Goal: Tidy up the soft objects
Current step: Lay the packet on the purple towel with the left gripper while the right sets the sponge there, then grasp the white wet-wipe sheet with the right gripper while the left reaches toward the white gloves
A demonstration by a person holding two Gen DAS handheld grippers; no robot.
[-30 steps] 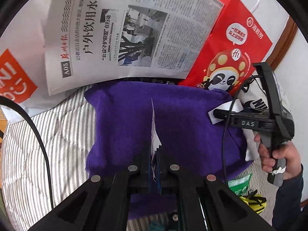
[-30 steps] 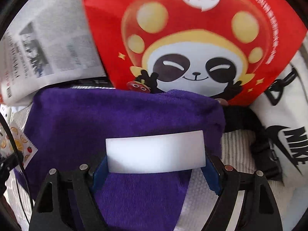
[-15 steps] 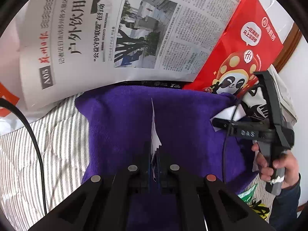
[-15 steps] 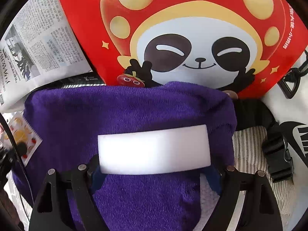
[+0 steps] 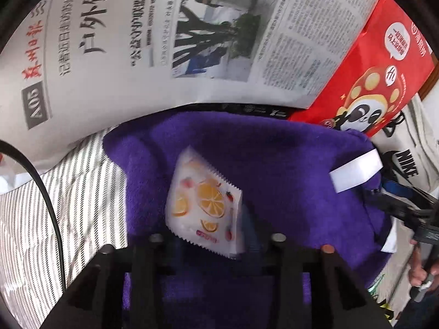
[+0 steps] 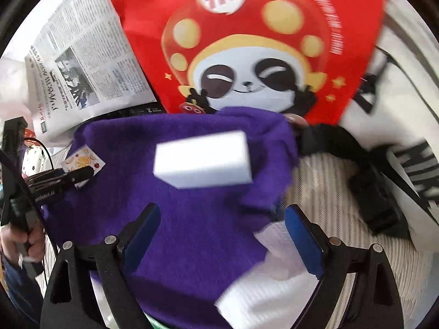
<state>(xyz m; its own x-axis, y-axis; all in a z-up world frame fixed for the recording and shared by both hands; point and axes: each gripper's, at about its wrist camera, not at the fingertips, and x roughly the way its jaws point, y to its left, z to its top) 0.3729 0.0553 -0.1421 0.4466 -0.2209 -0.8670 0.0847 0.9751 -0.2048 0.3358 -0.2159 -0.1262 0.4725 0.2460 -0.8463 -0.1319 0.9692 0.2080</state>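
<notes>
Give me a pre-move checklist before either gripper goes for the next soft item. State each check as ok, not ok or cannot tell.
1. Right gripper open and empty: ok; its blue pads stand wide apart, nothing between them.
2. White sponge released onto the purple towel: ok, though blurred, so whether it has settled: cannot tell.
3. Left gripper open: ok; its fingers stand apart.
4. Fruit-print packet free of the left gripper: cannot tell; its lower edge overlaps the fingers.
5. Sponge and packet apart on the towel: ok.
6. White cloth reachable: ok, partly under the towel's edge.
</notes>
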